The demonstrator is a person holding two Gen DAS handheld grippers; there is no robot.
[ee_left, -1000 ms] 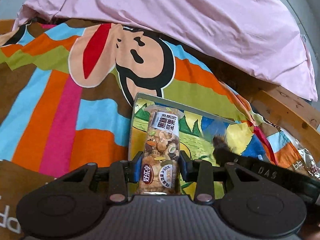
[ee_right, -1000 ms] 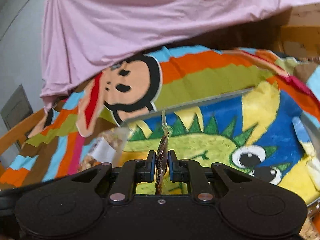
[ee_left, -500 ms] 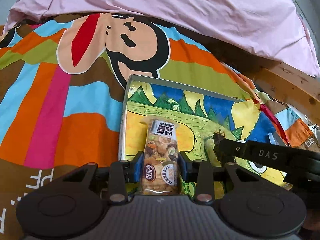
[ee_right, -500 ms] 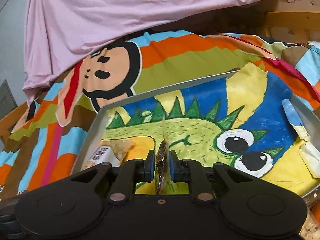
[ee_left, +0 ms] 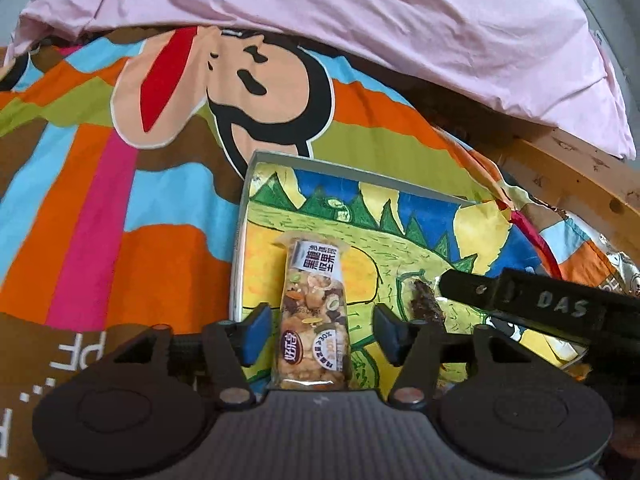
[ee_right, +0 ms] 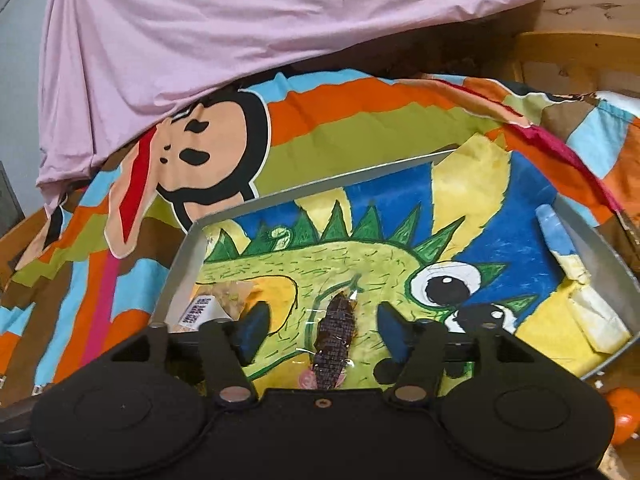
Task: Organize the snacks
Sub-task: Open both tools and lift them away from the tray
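On the left side of the metal tray (ee_left: 240, 240), the left gripper (ee_left: 320, 334) has just been opening, its jaws now spread with gaps either side of the nut bar (ee_left: 314, 320), which lies flat on the tray's dinosaur drawing. Just right, the right gripper (ee_right: 320, 330) has likewise just been opening and stands clear of the dark snack bar (ee_right: 335, 340) (clear wrapper, no print legible) lying between its jaws. Pulling back carelessly could let a pad snag a wrapper and drag it askew. Readable: Chinese characters and "30%" on the nut bar, "DAS" on the right gripper's finger (ee_left: 560, 306).
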